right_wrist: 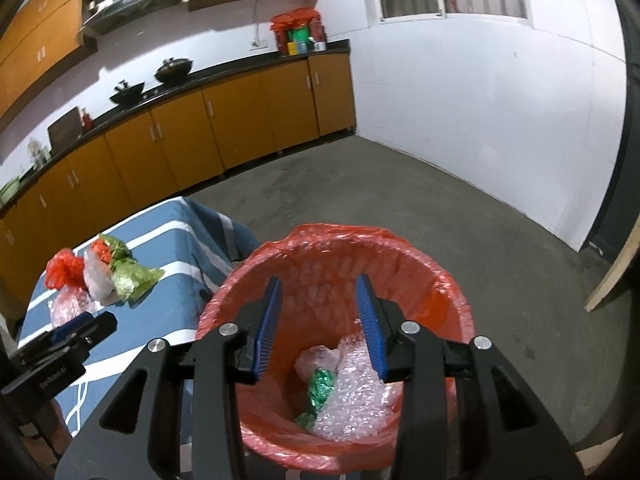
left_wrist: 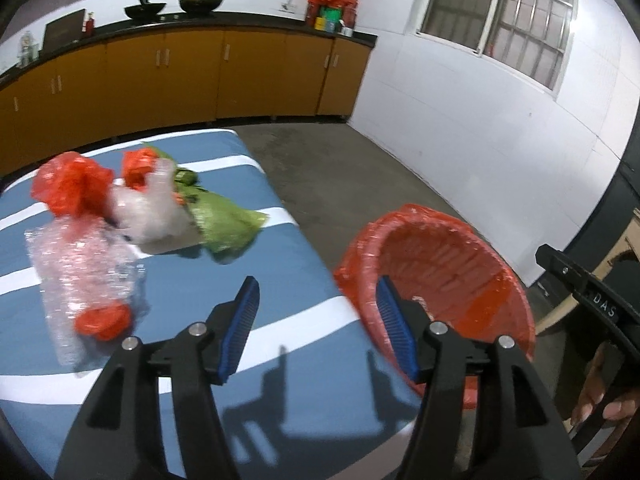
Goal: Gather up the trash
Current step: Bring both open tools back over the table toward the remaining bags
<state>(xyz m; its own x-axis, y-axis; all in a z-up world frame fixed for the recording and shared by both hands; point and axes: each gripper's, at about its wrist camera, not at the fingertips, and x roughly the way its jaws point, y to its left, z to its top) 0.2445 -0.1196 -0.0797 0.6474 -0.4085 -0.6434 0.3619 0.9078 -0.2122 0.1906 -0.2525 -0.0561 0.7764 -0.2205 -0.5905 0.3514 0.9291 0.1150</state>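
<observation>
A pile of trash lies on the blue striped table point(left_wrist: 168, 280): a red plastic bag point(left_wrist: 72, 184), bubble wrap point(left_wrist: 84, 272) with a red scrap on it, a white bag point(left_wrist: 156, 216) and a green wrapper point(left_wrist: 224, 220). My left gripper point(left_wrist: 316, 304) is open and empty over the table's right edge, right of the pile. A bin with a red liner point(right_wrist: 336, 276) stands beside the table. Bubble wrap point(right_wrist: 352, 396) and a green wrapper point(right_wrist: 320, 388) lie in it. My right gripper point(right_wrist: 318, 304) is open and empty above the bin mouth.
Orange kitchen cabinets point(left_wrist: 192, 76) with a black counter run along the far wall, with pots on top. The floor point(right_wrist: 400, 192) is bare concrete. A white wall with a window point(left_wrist: 500, 16) stands to the right. The pile also shows in the right wrist view point(right_wrist: 104, 276).
</observation>
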